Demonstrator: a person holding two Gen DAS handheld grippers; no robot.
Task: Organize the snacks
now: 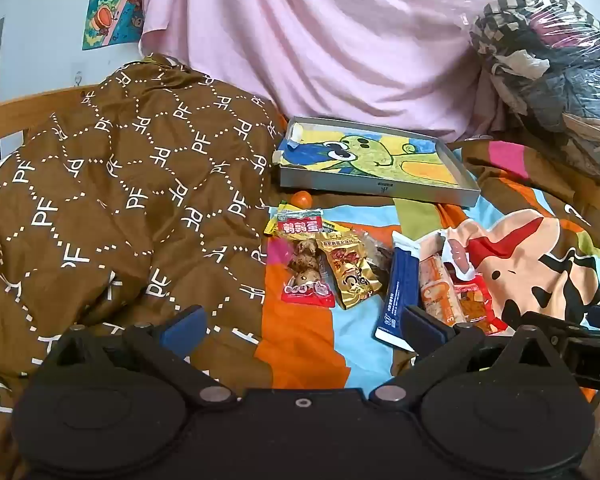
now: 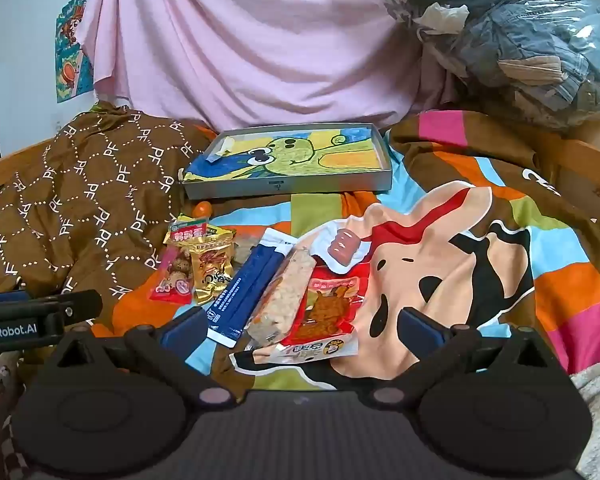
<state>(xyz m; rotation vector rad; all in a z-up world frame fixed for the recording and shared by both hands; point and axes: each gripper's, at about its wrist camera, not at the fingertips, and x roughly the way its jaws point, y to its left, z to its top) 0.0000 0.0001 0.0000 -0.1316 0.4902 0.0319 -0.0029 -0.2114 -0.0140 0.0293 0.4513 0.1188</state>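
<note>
The left hand-held gripper [image 1: 302, 322] hangs wide open over the bed [image 1: 300, 344], nothing between its jaws; ahead lie the snacks: an egg pack [image 1: 306, 268], a gold pouch [image 1: 350, 272], a blue packet [image 1: 398, 292], an orange bar [image 1: 436, 284]; beyond sits a grey tray [image 1: 376, 192]; a brown quilt [image 1: 120, 200] lies left.

Snacks laid out on a bed, a tray behind them

The snack packets [image 2: 260, 284] lie side by side in a row on the bedsheet [image 2: 460, 248]. Behind them sits the shallow tray [image 2: 288, 186], a small ball [image 2: 202, 209] just before its left corner. A quilt [image 1: 112, 184] is heaped to the left; a bag of clothes [image 2: 512, 40] sits behind to the right.
</note>
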